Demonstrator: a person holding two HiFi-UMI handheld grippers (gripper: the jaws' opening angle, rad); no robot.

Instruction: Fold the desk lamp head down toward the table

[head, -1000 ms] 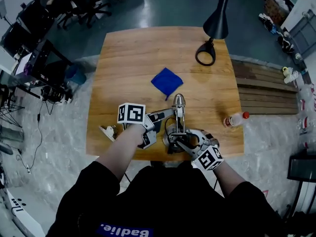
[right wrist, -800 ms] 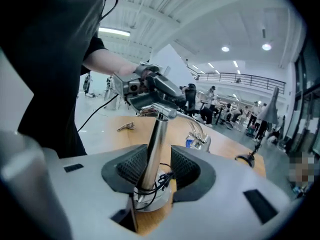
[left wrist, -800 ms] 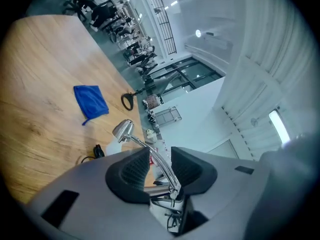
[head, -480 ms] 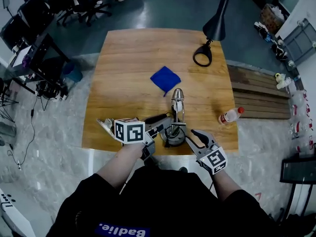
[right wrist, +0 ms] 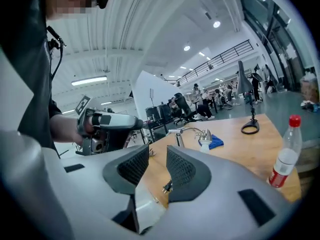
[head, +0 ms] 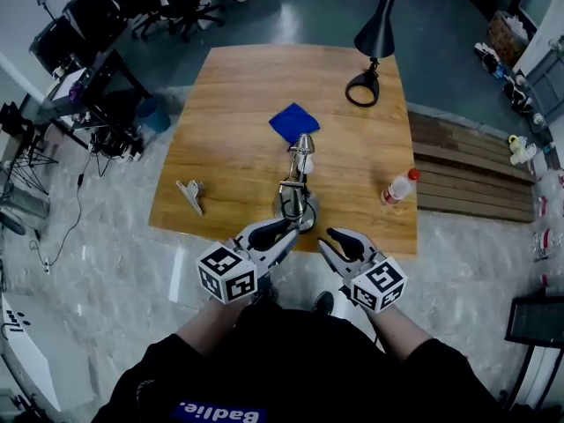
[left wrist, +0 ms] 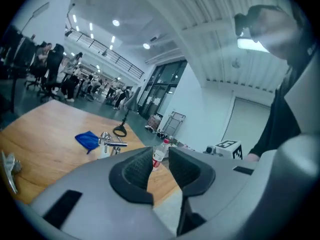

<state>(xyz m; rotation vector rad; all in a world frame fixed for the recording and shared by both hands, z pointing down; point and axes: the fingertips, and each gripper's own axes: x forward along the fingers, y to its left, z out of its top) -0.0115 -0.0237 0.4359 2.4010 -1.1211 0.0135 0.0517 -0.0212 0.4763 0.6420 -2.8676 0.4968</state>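
A silver desk lamp [head: 296, 192] stands near the table's front edge, its arm folded low and its head [head: 302, 144] pointing toward the far side. It also shows in the left gripper view [left wrist: 111, 145] and the right gripper view [right wrist: 192, 134]. My left gripper [head: 278, 239] and right gripper [head: 333, 247] hang side by side in front of the table edge, clear of the lamp. The jaws of both are closing, with nothing between the left's [left wrist: 160, 166] or the right's [right wrist: 157, 166].
A black desk lamp [head: 376, 33] with a ring base [head: 362, 92] stands at the far right corner. A blue cloth [head: 293, 122] lies mid-table, a red-capped bottle [head: 397, 186] at the right, a metal clip [head: 189, 192] at the left front. Office chairs and people are beyond.
Both grippers have let go of the silver lamp's base and drawn back toward me, past the table's front edge, rolling as they went. The lamp stays folded low.
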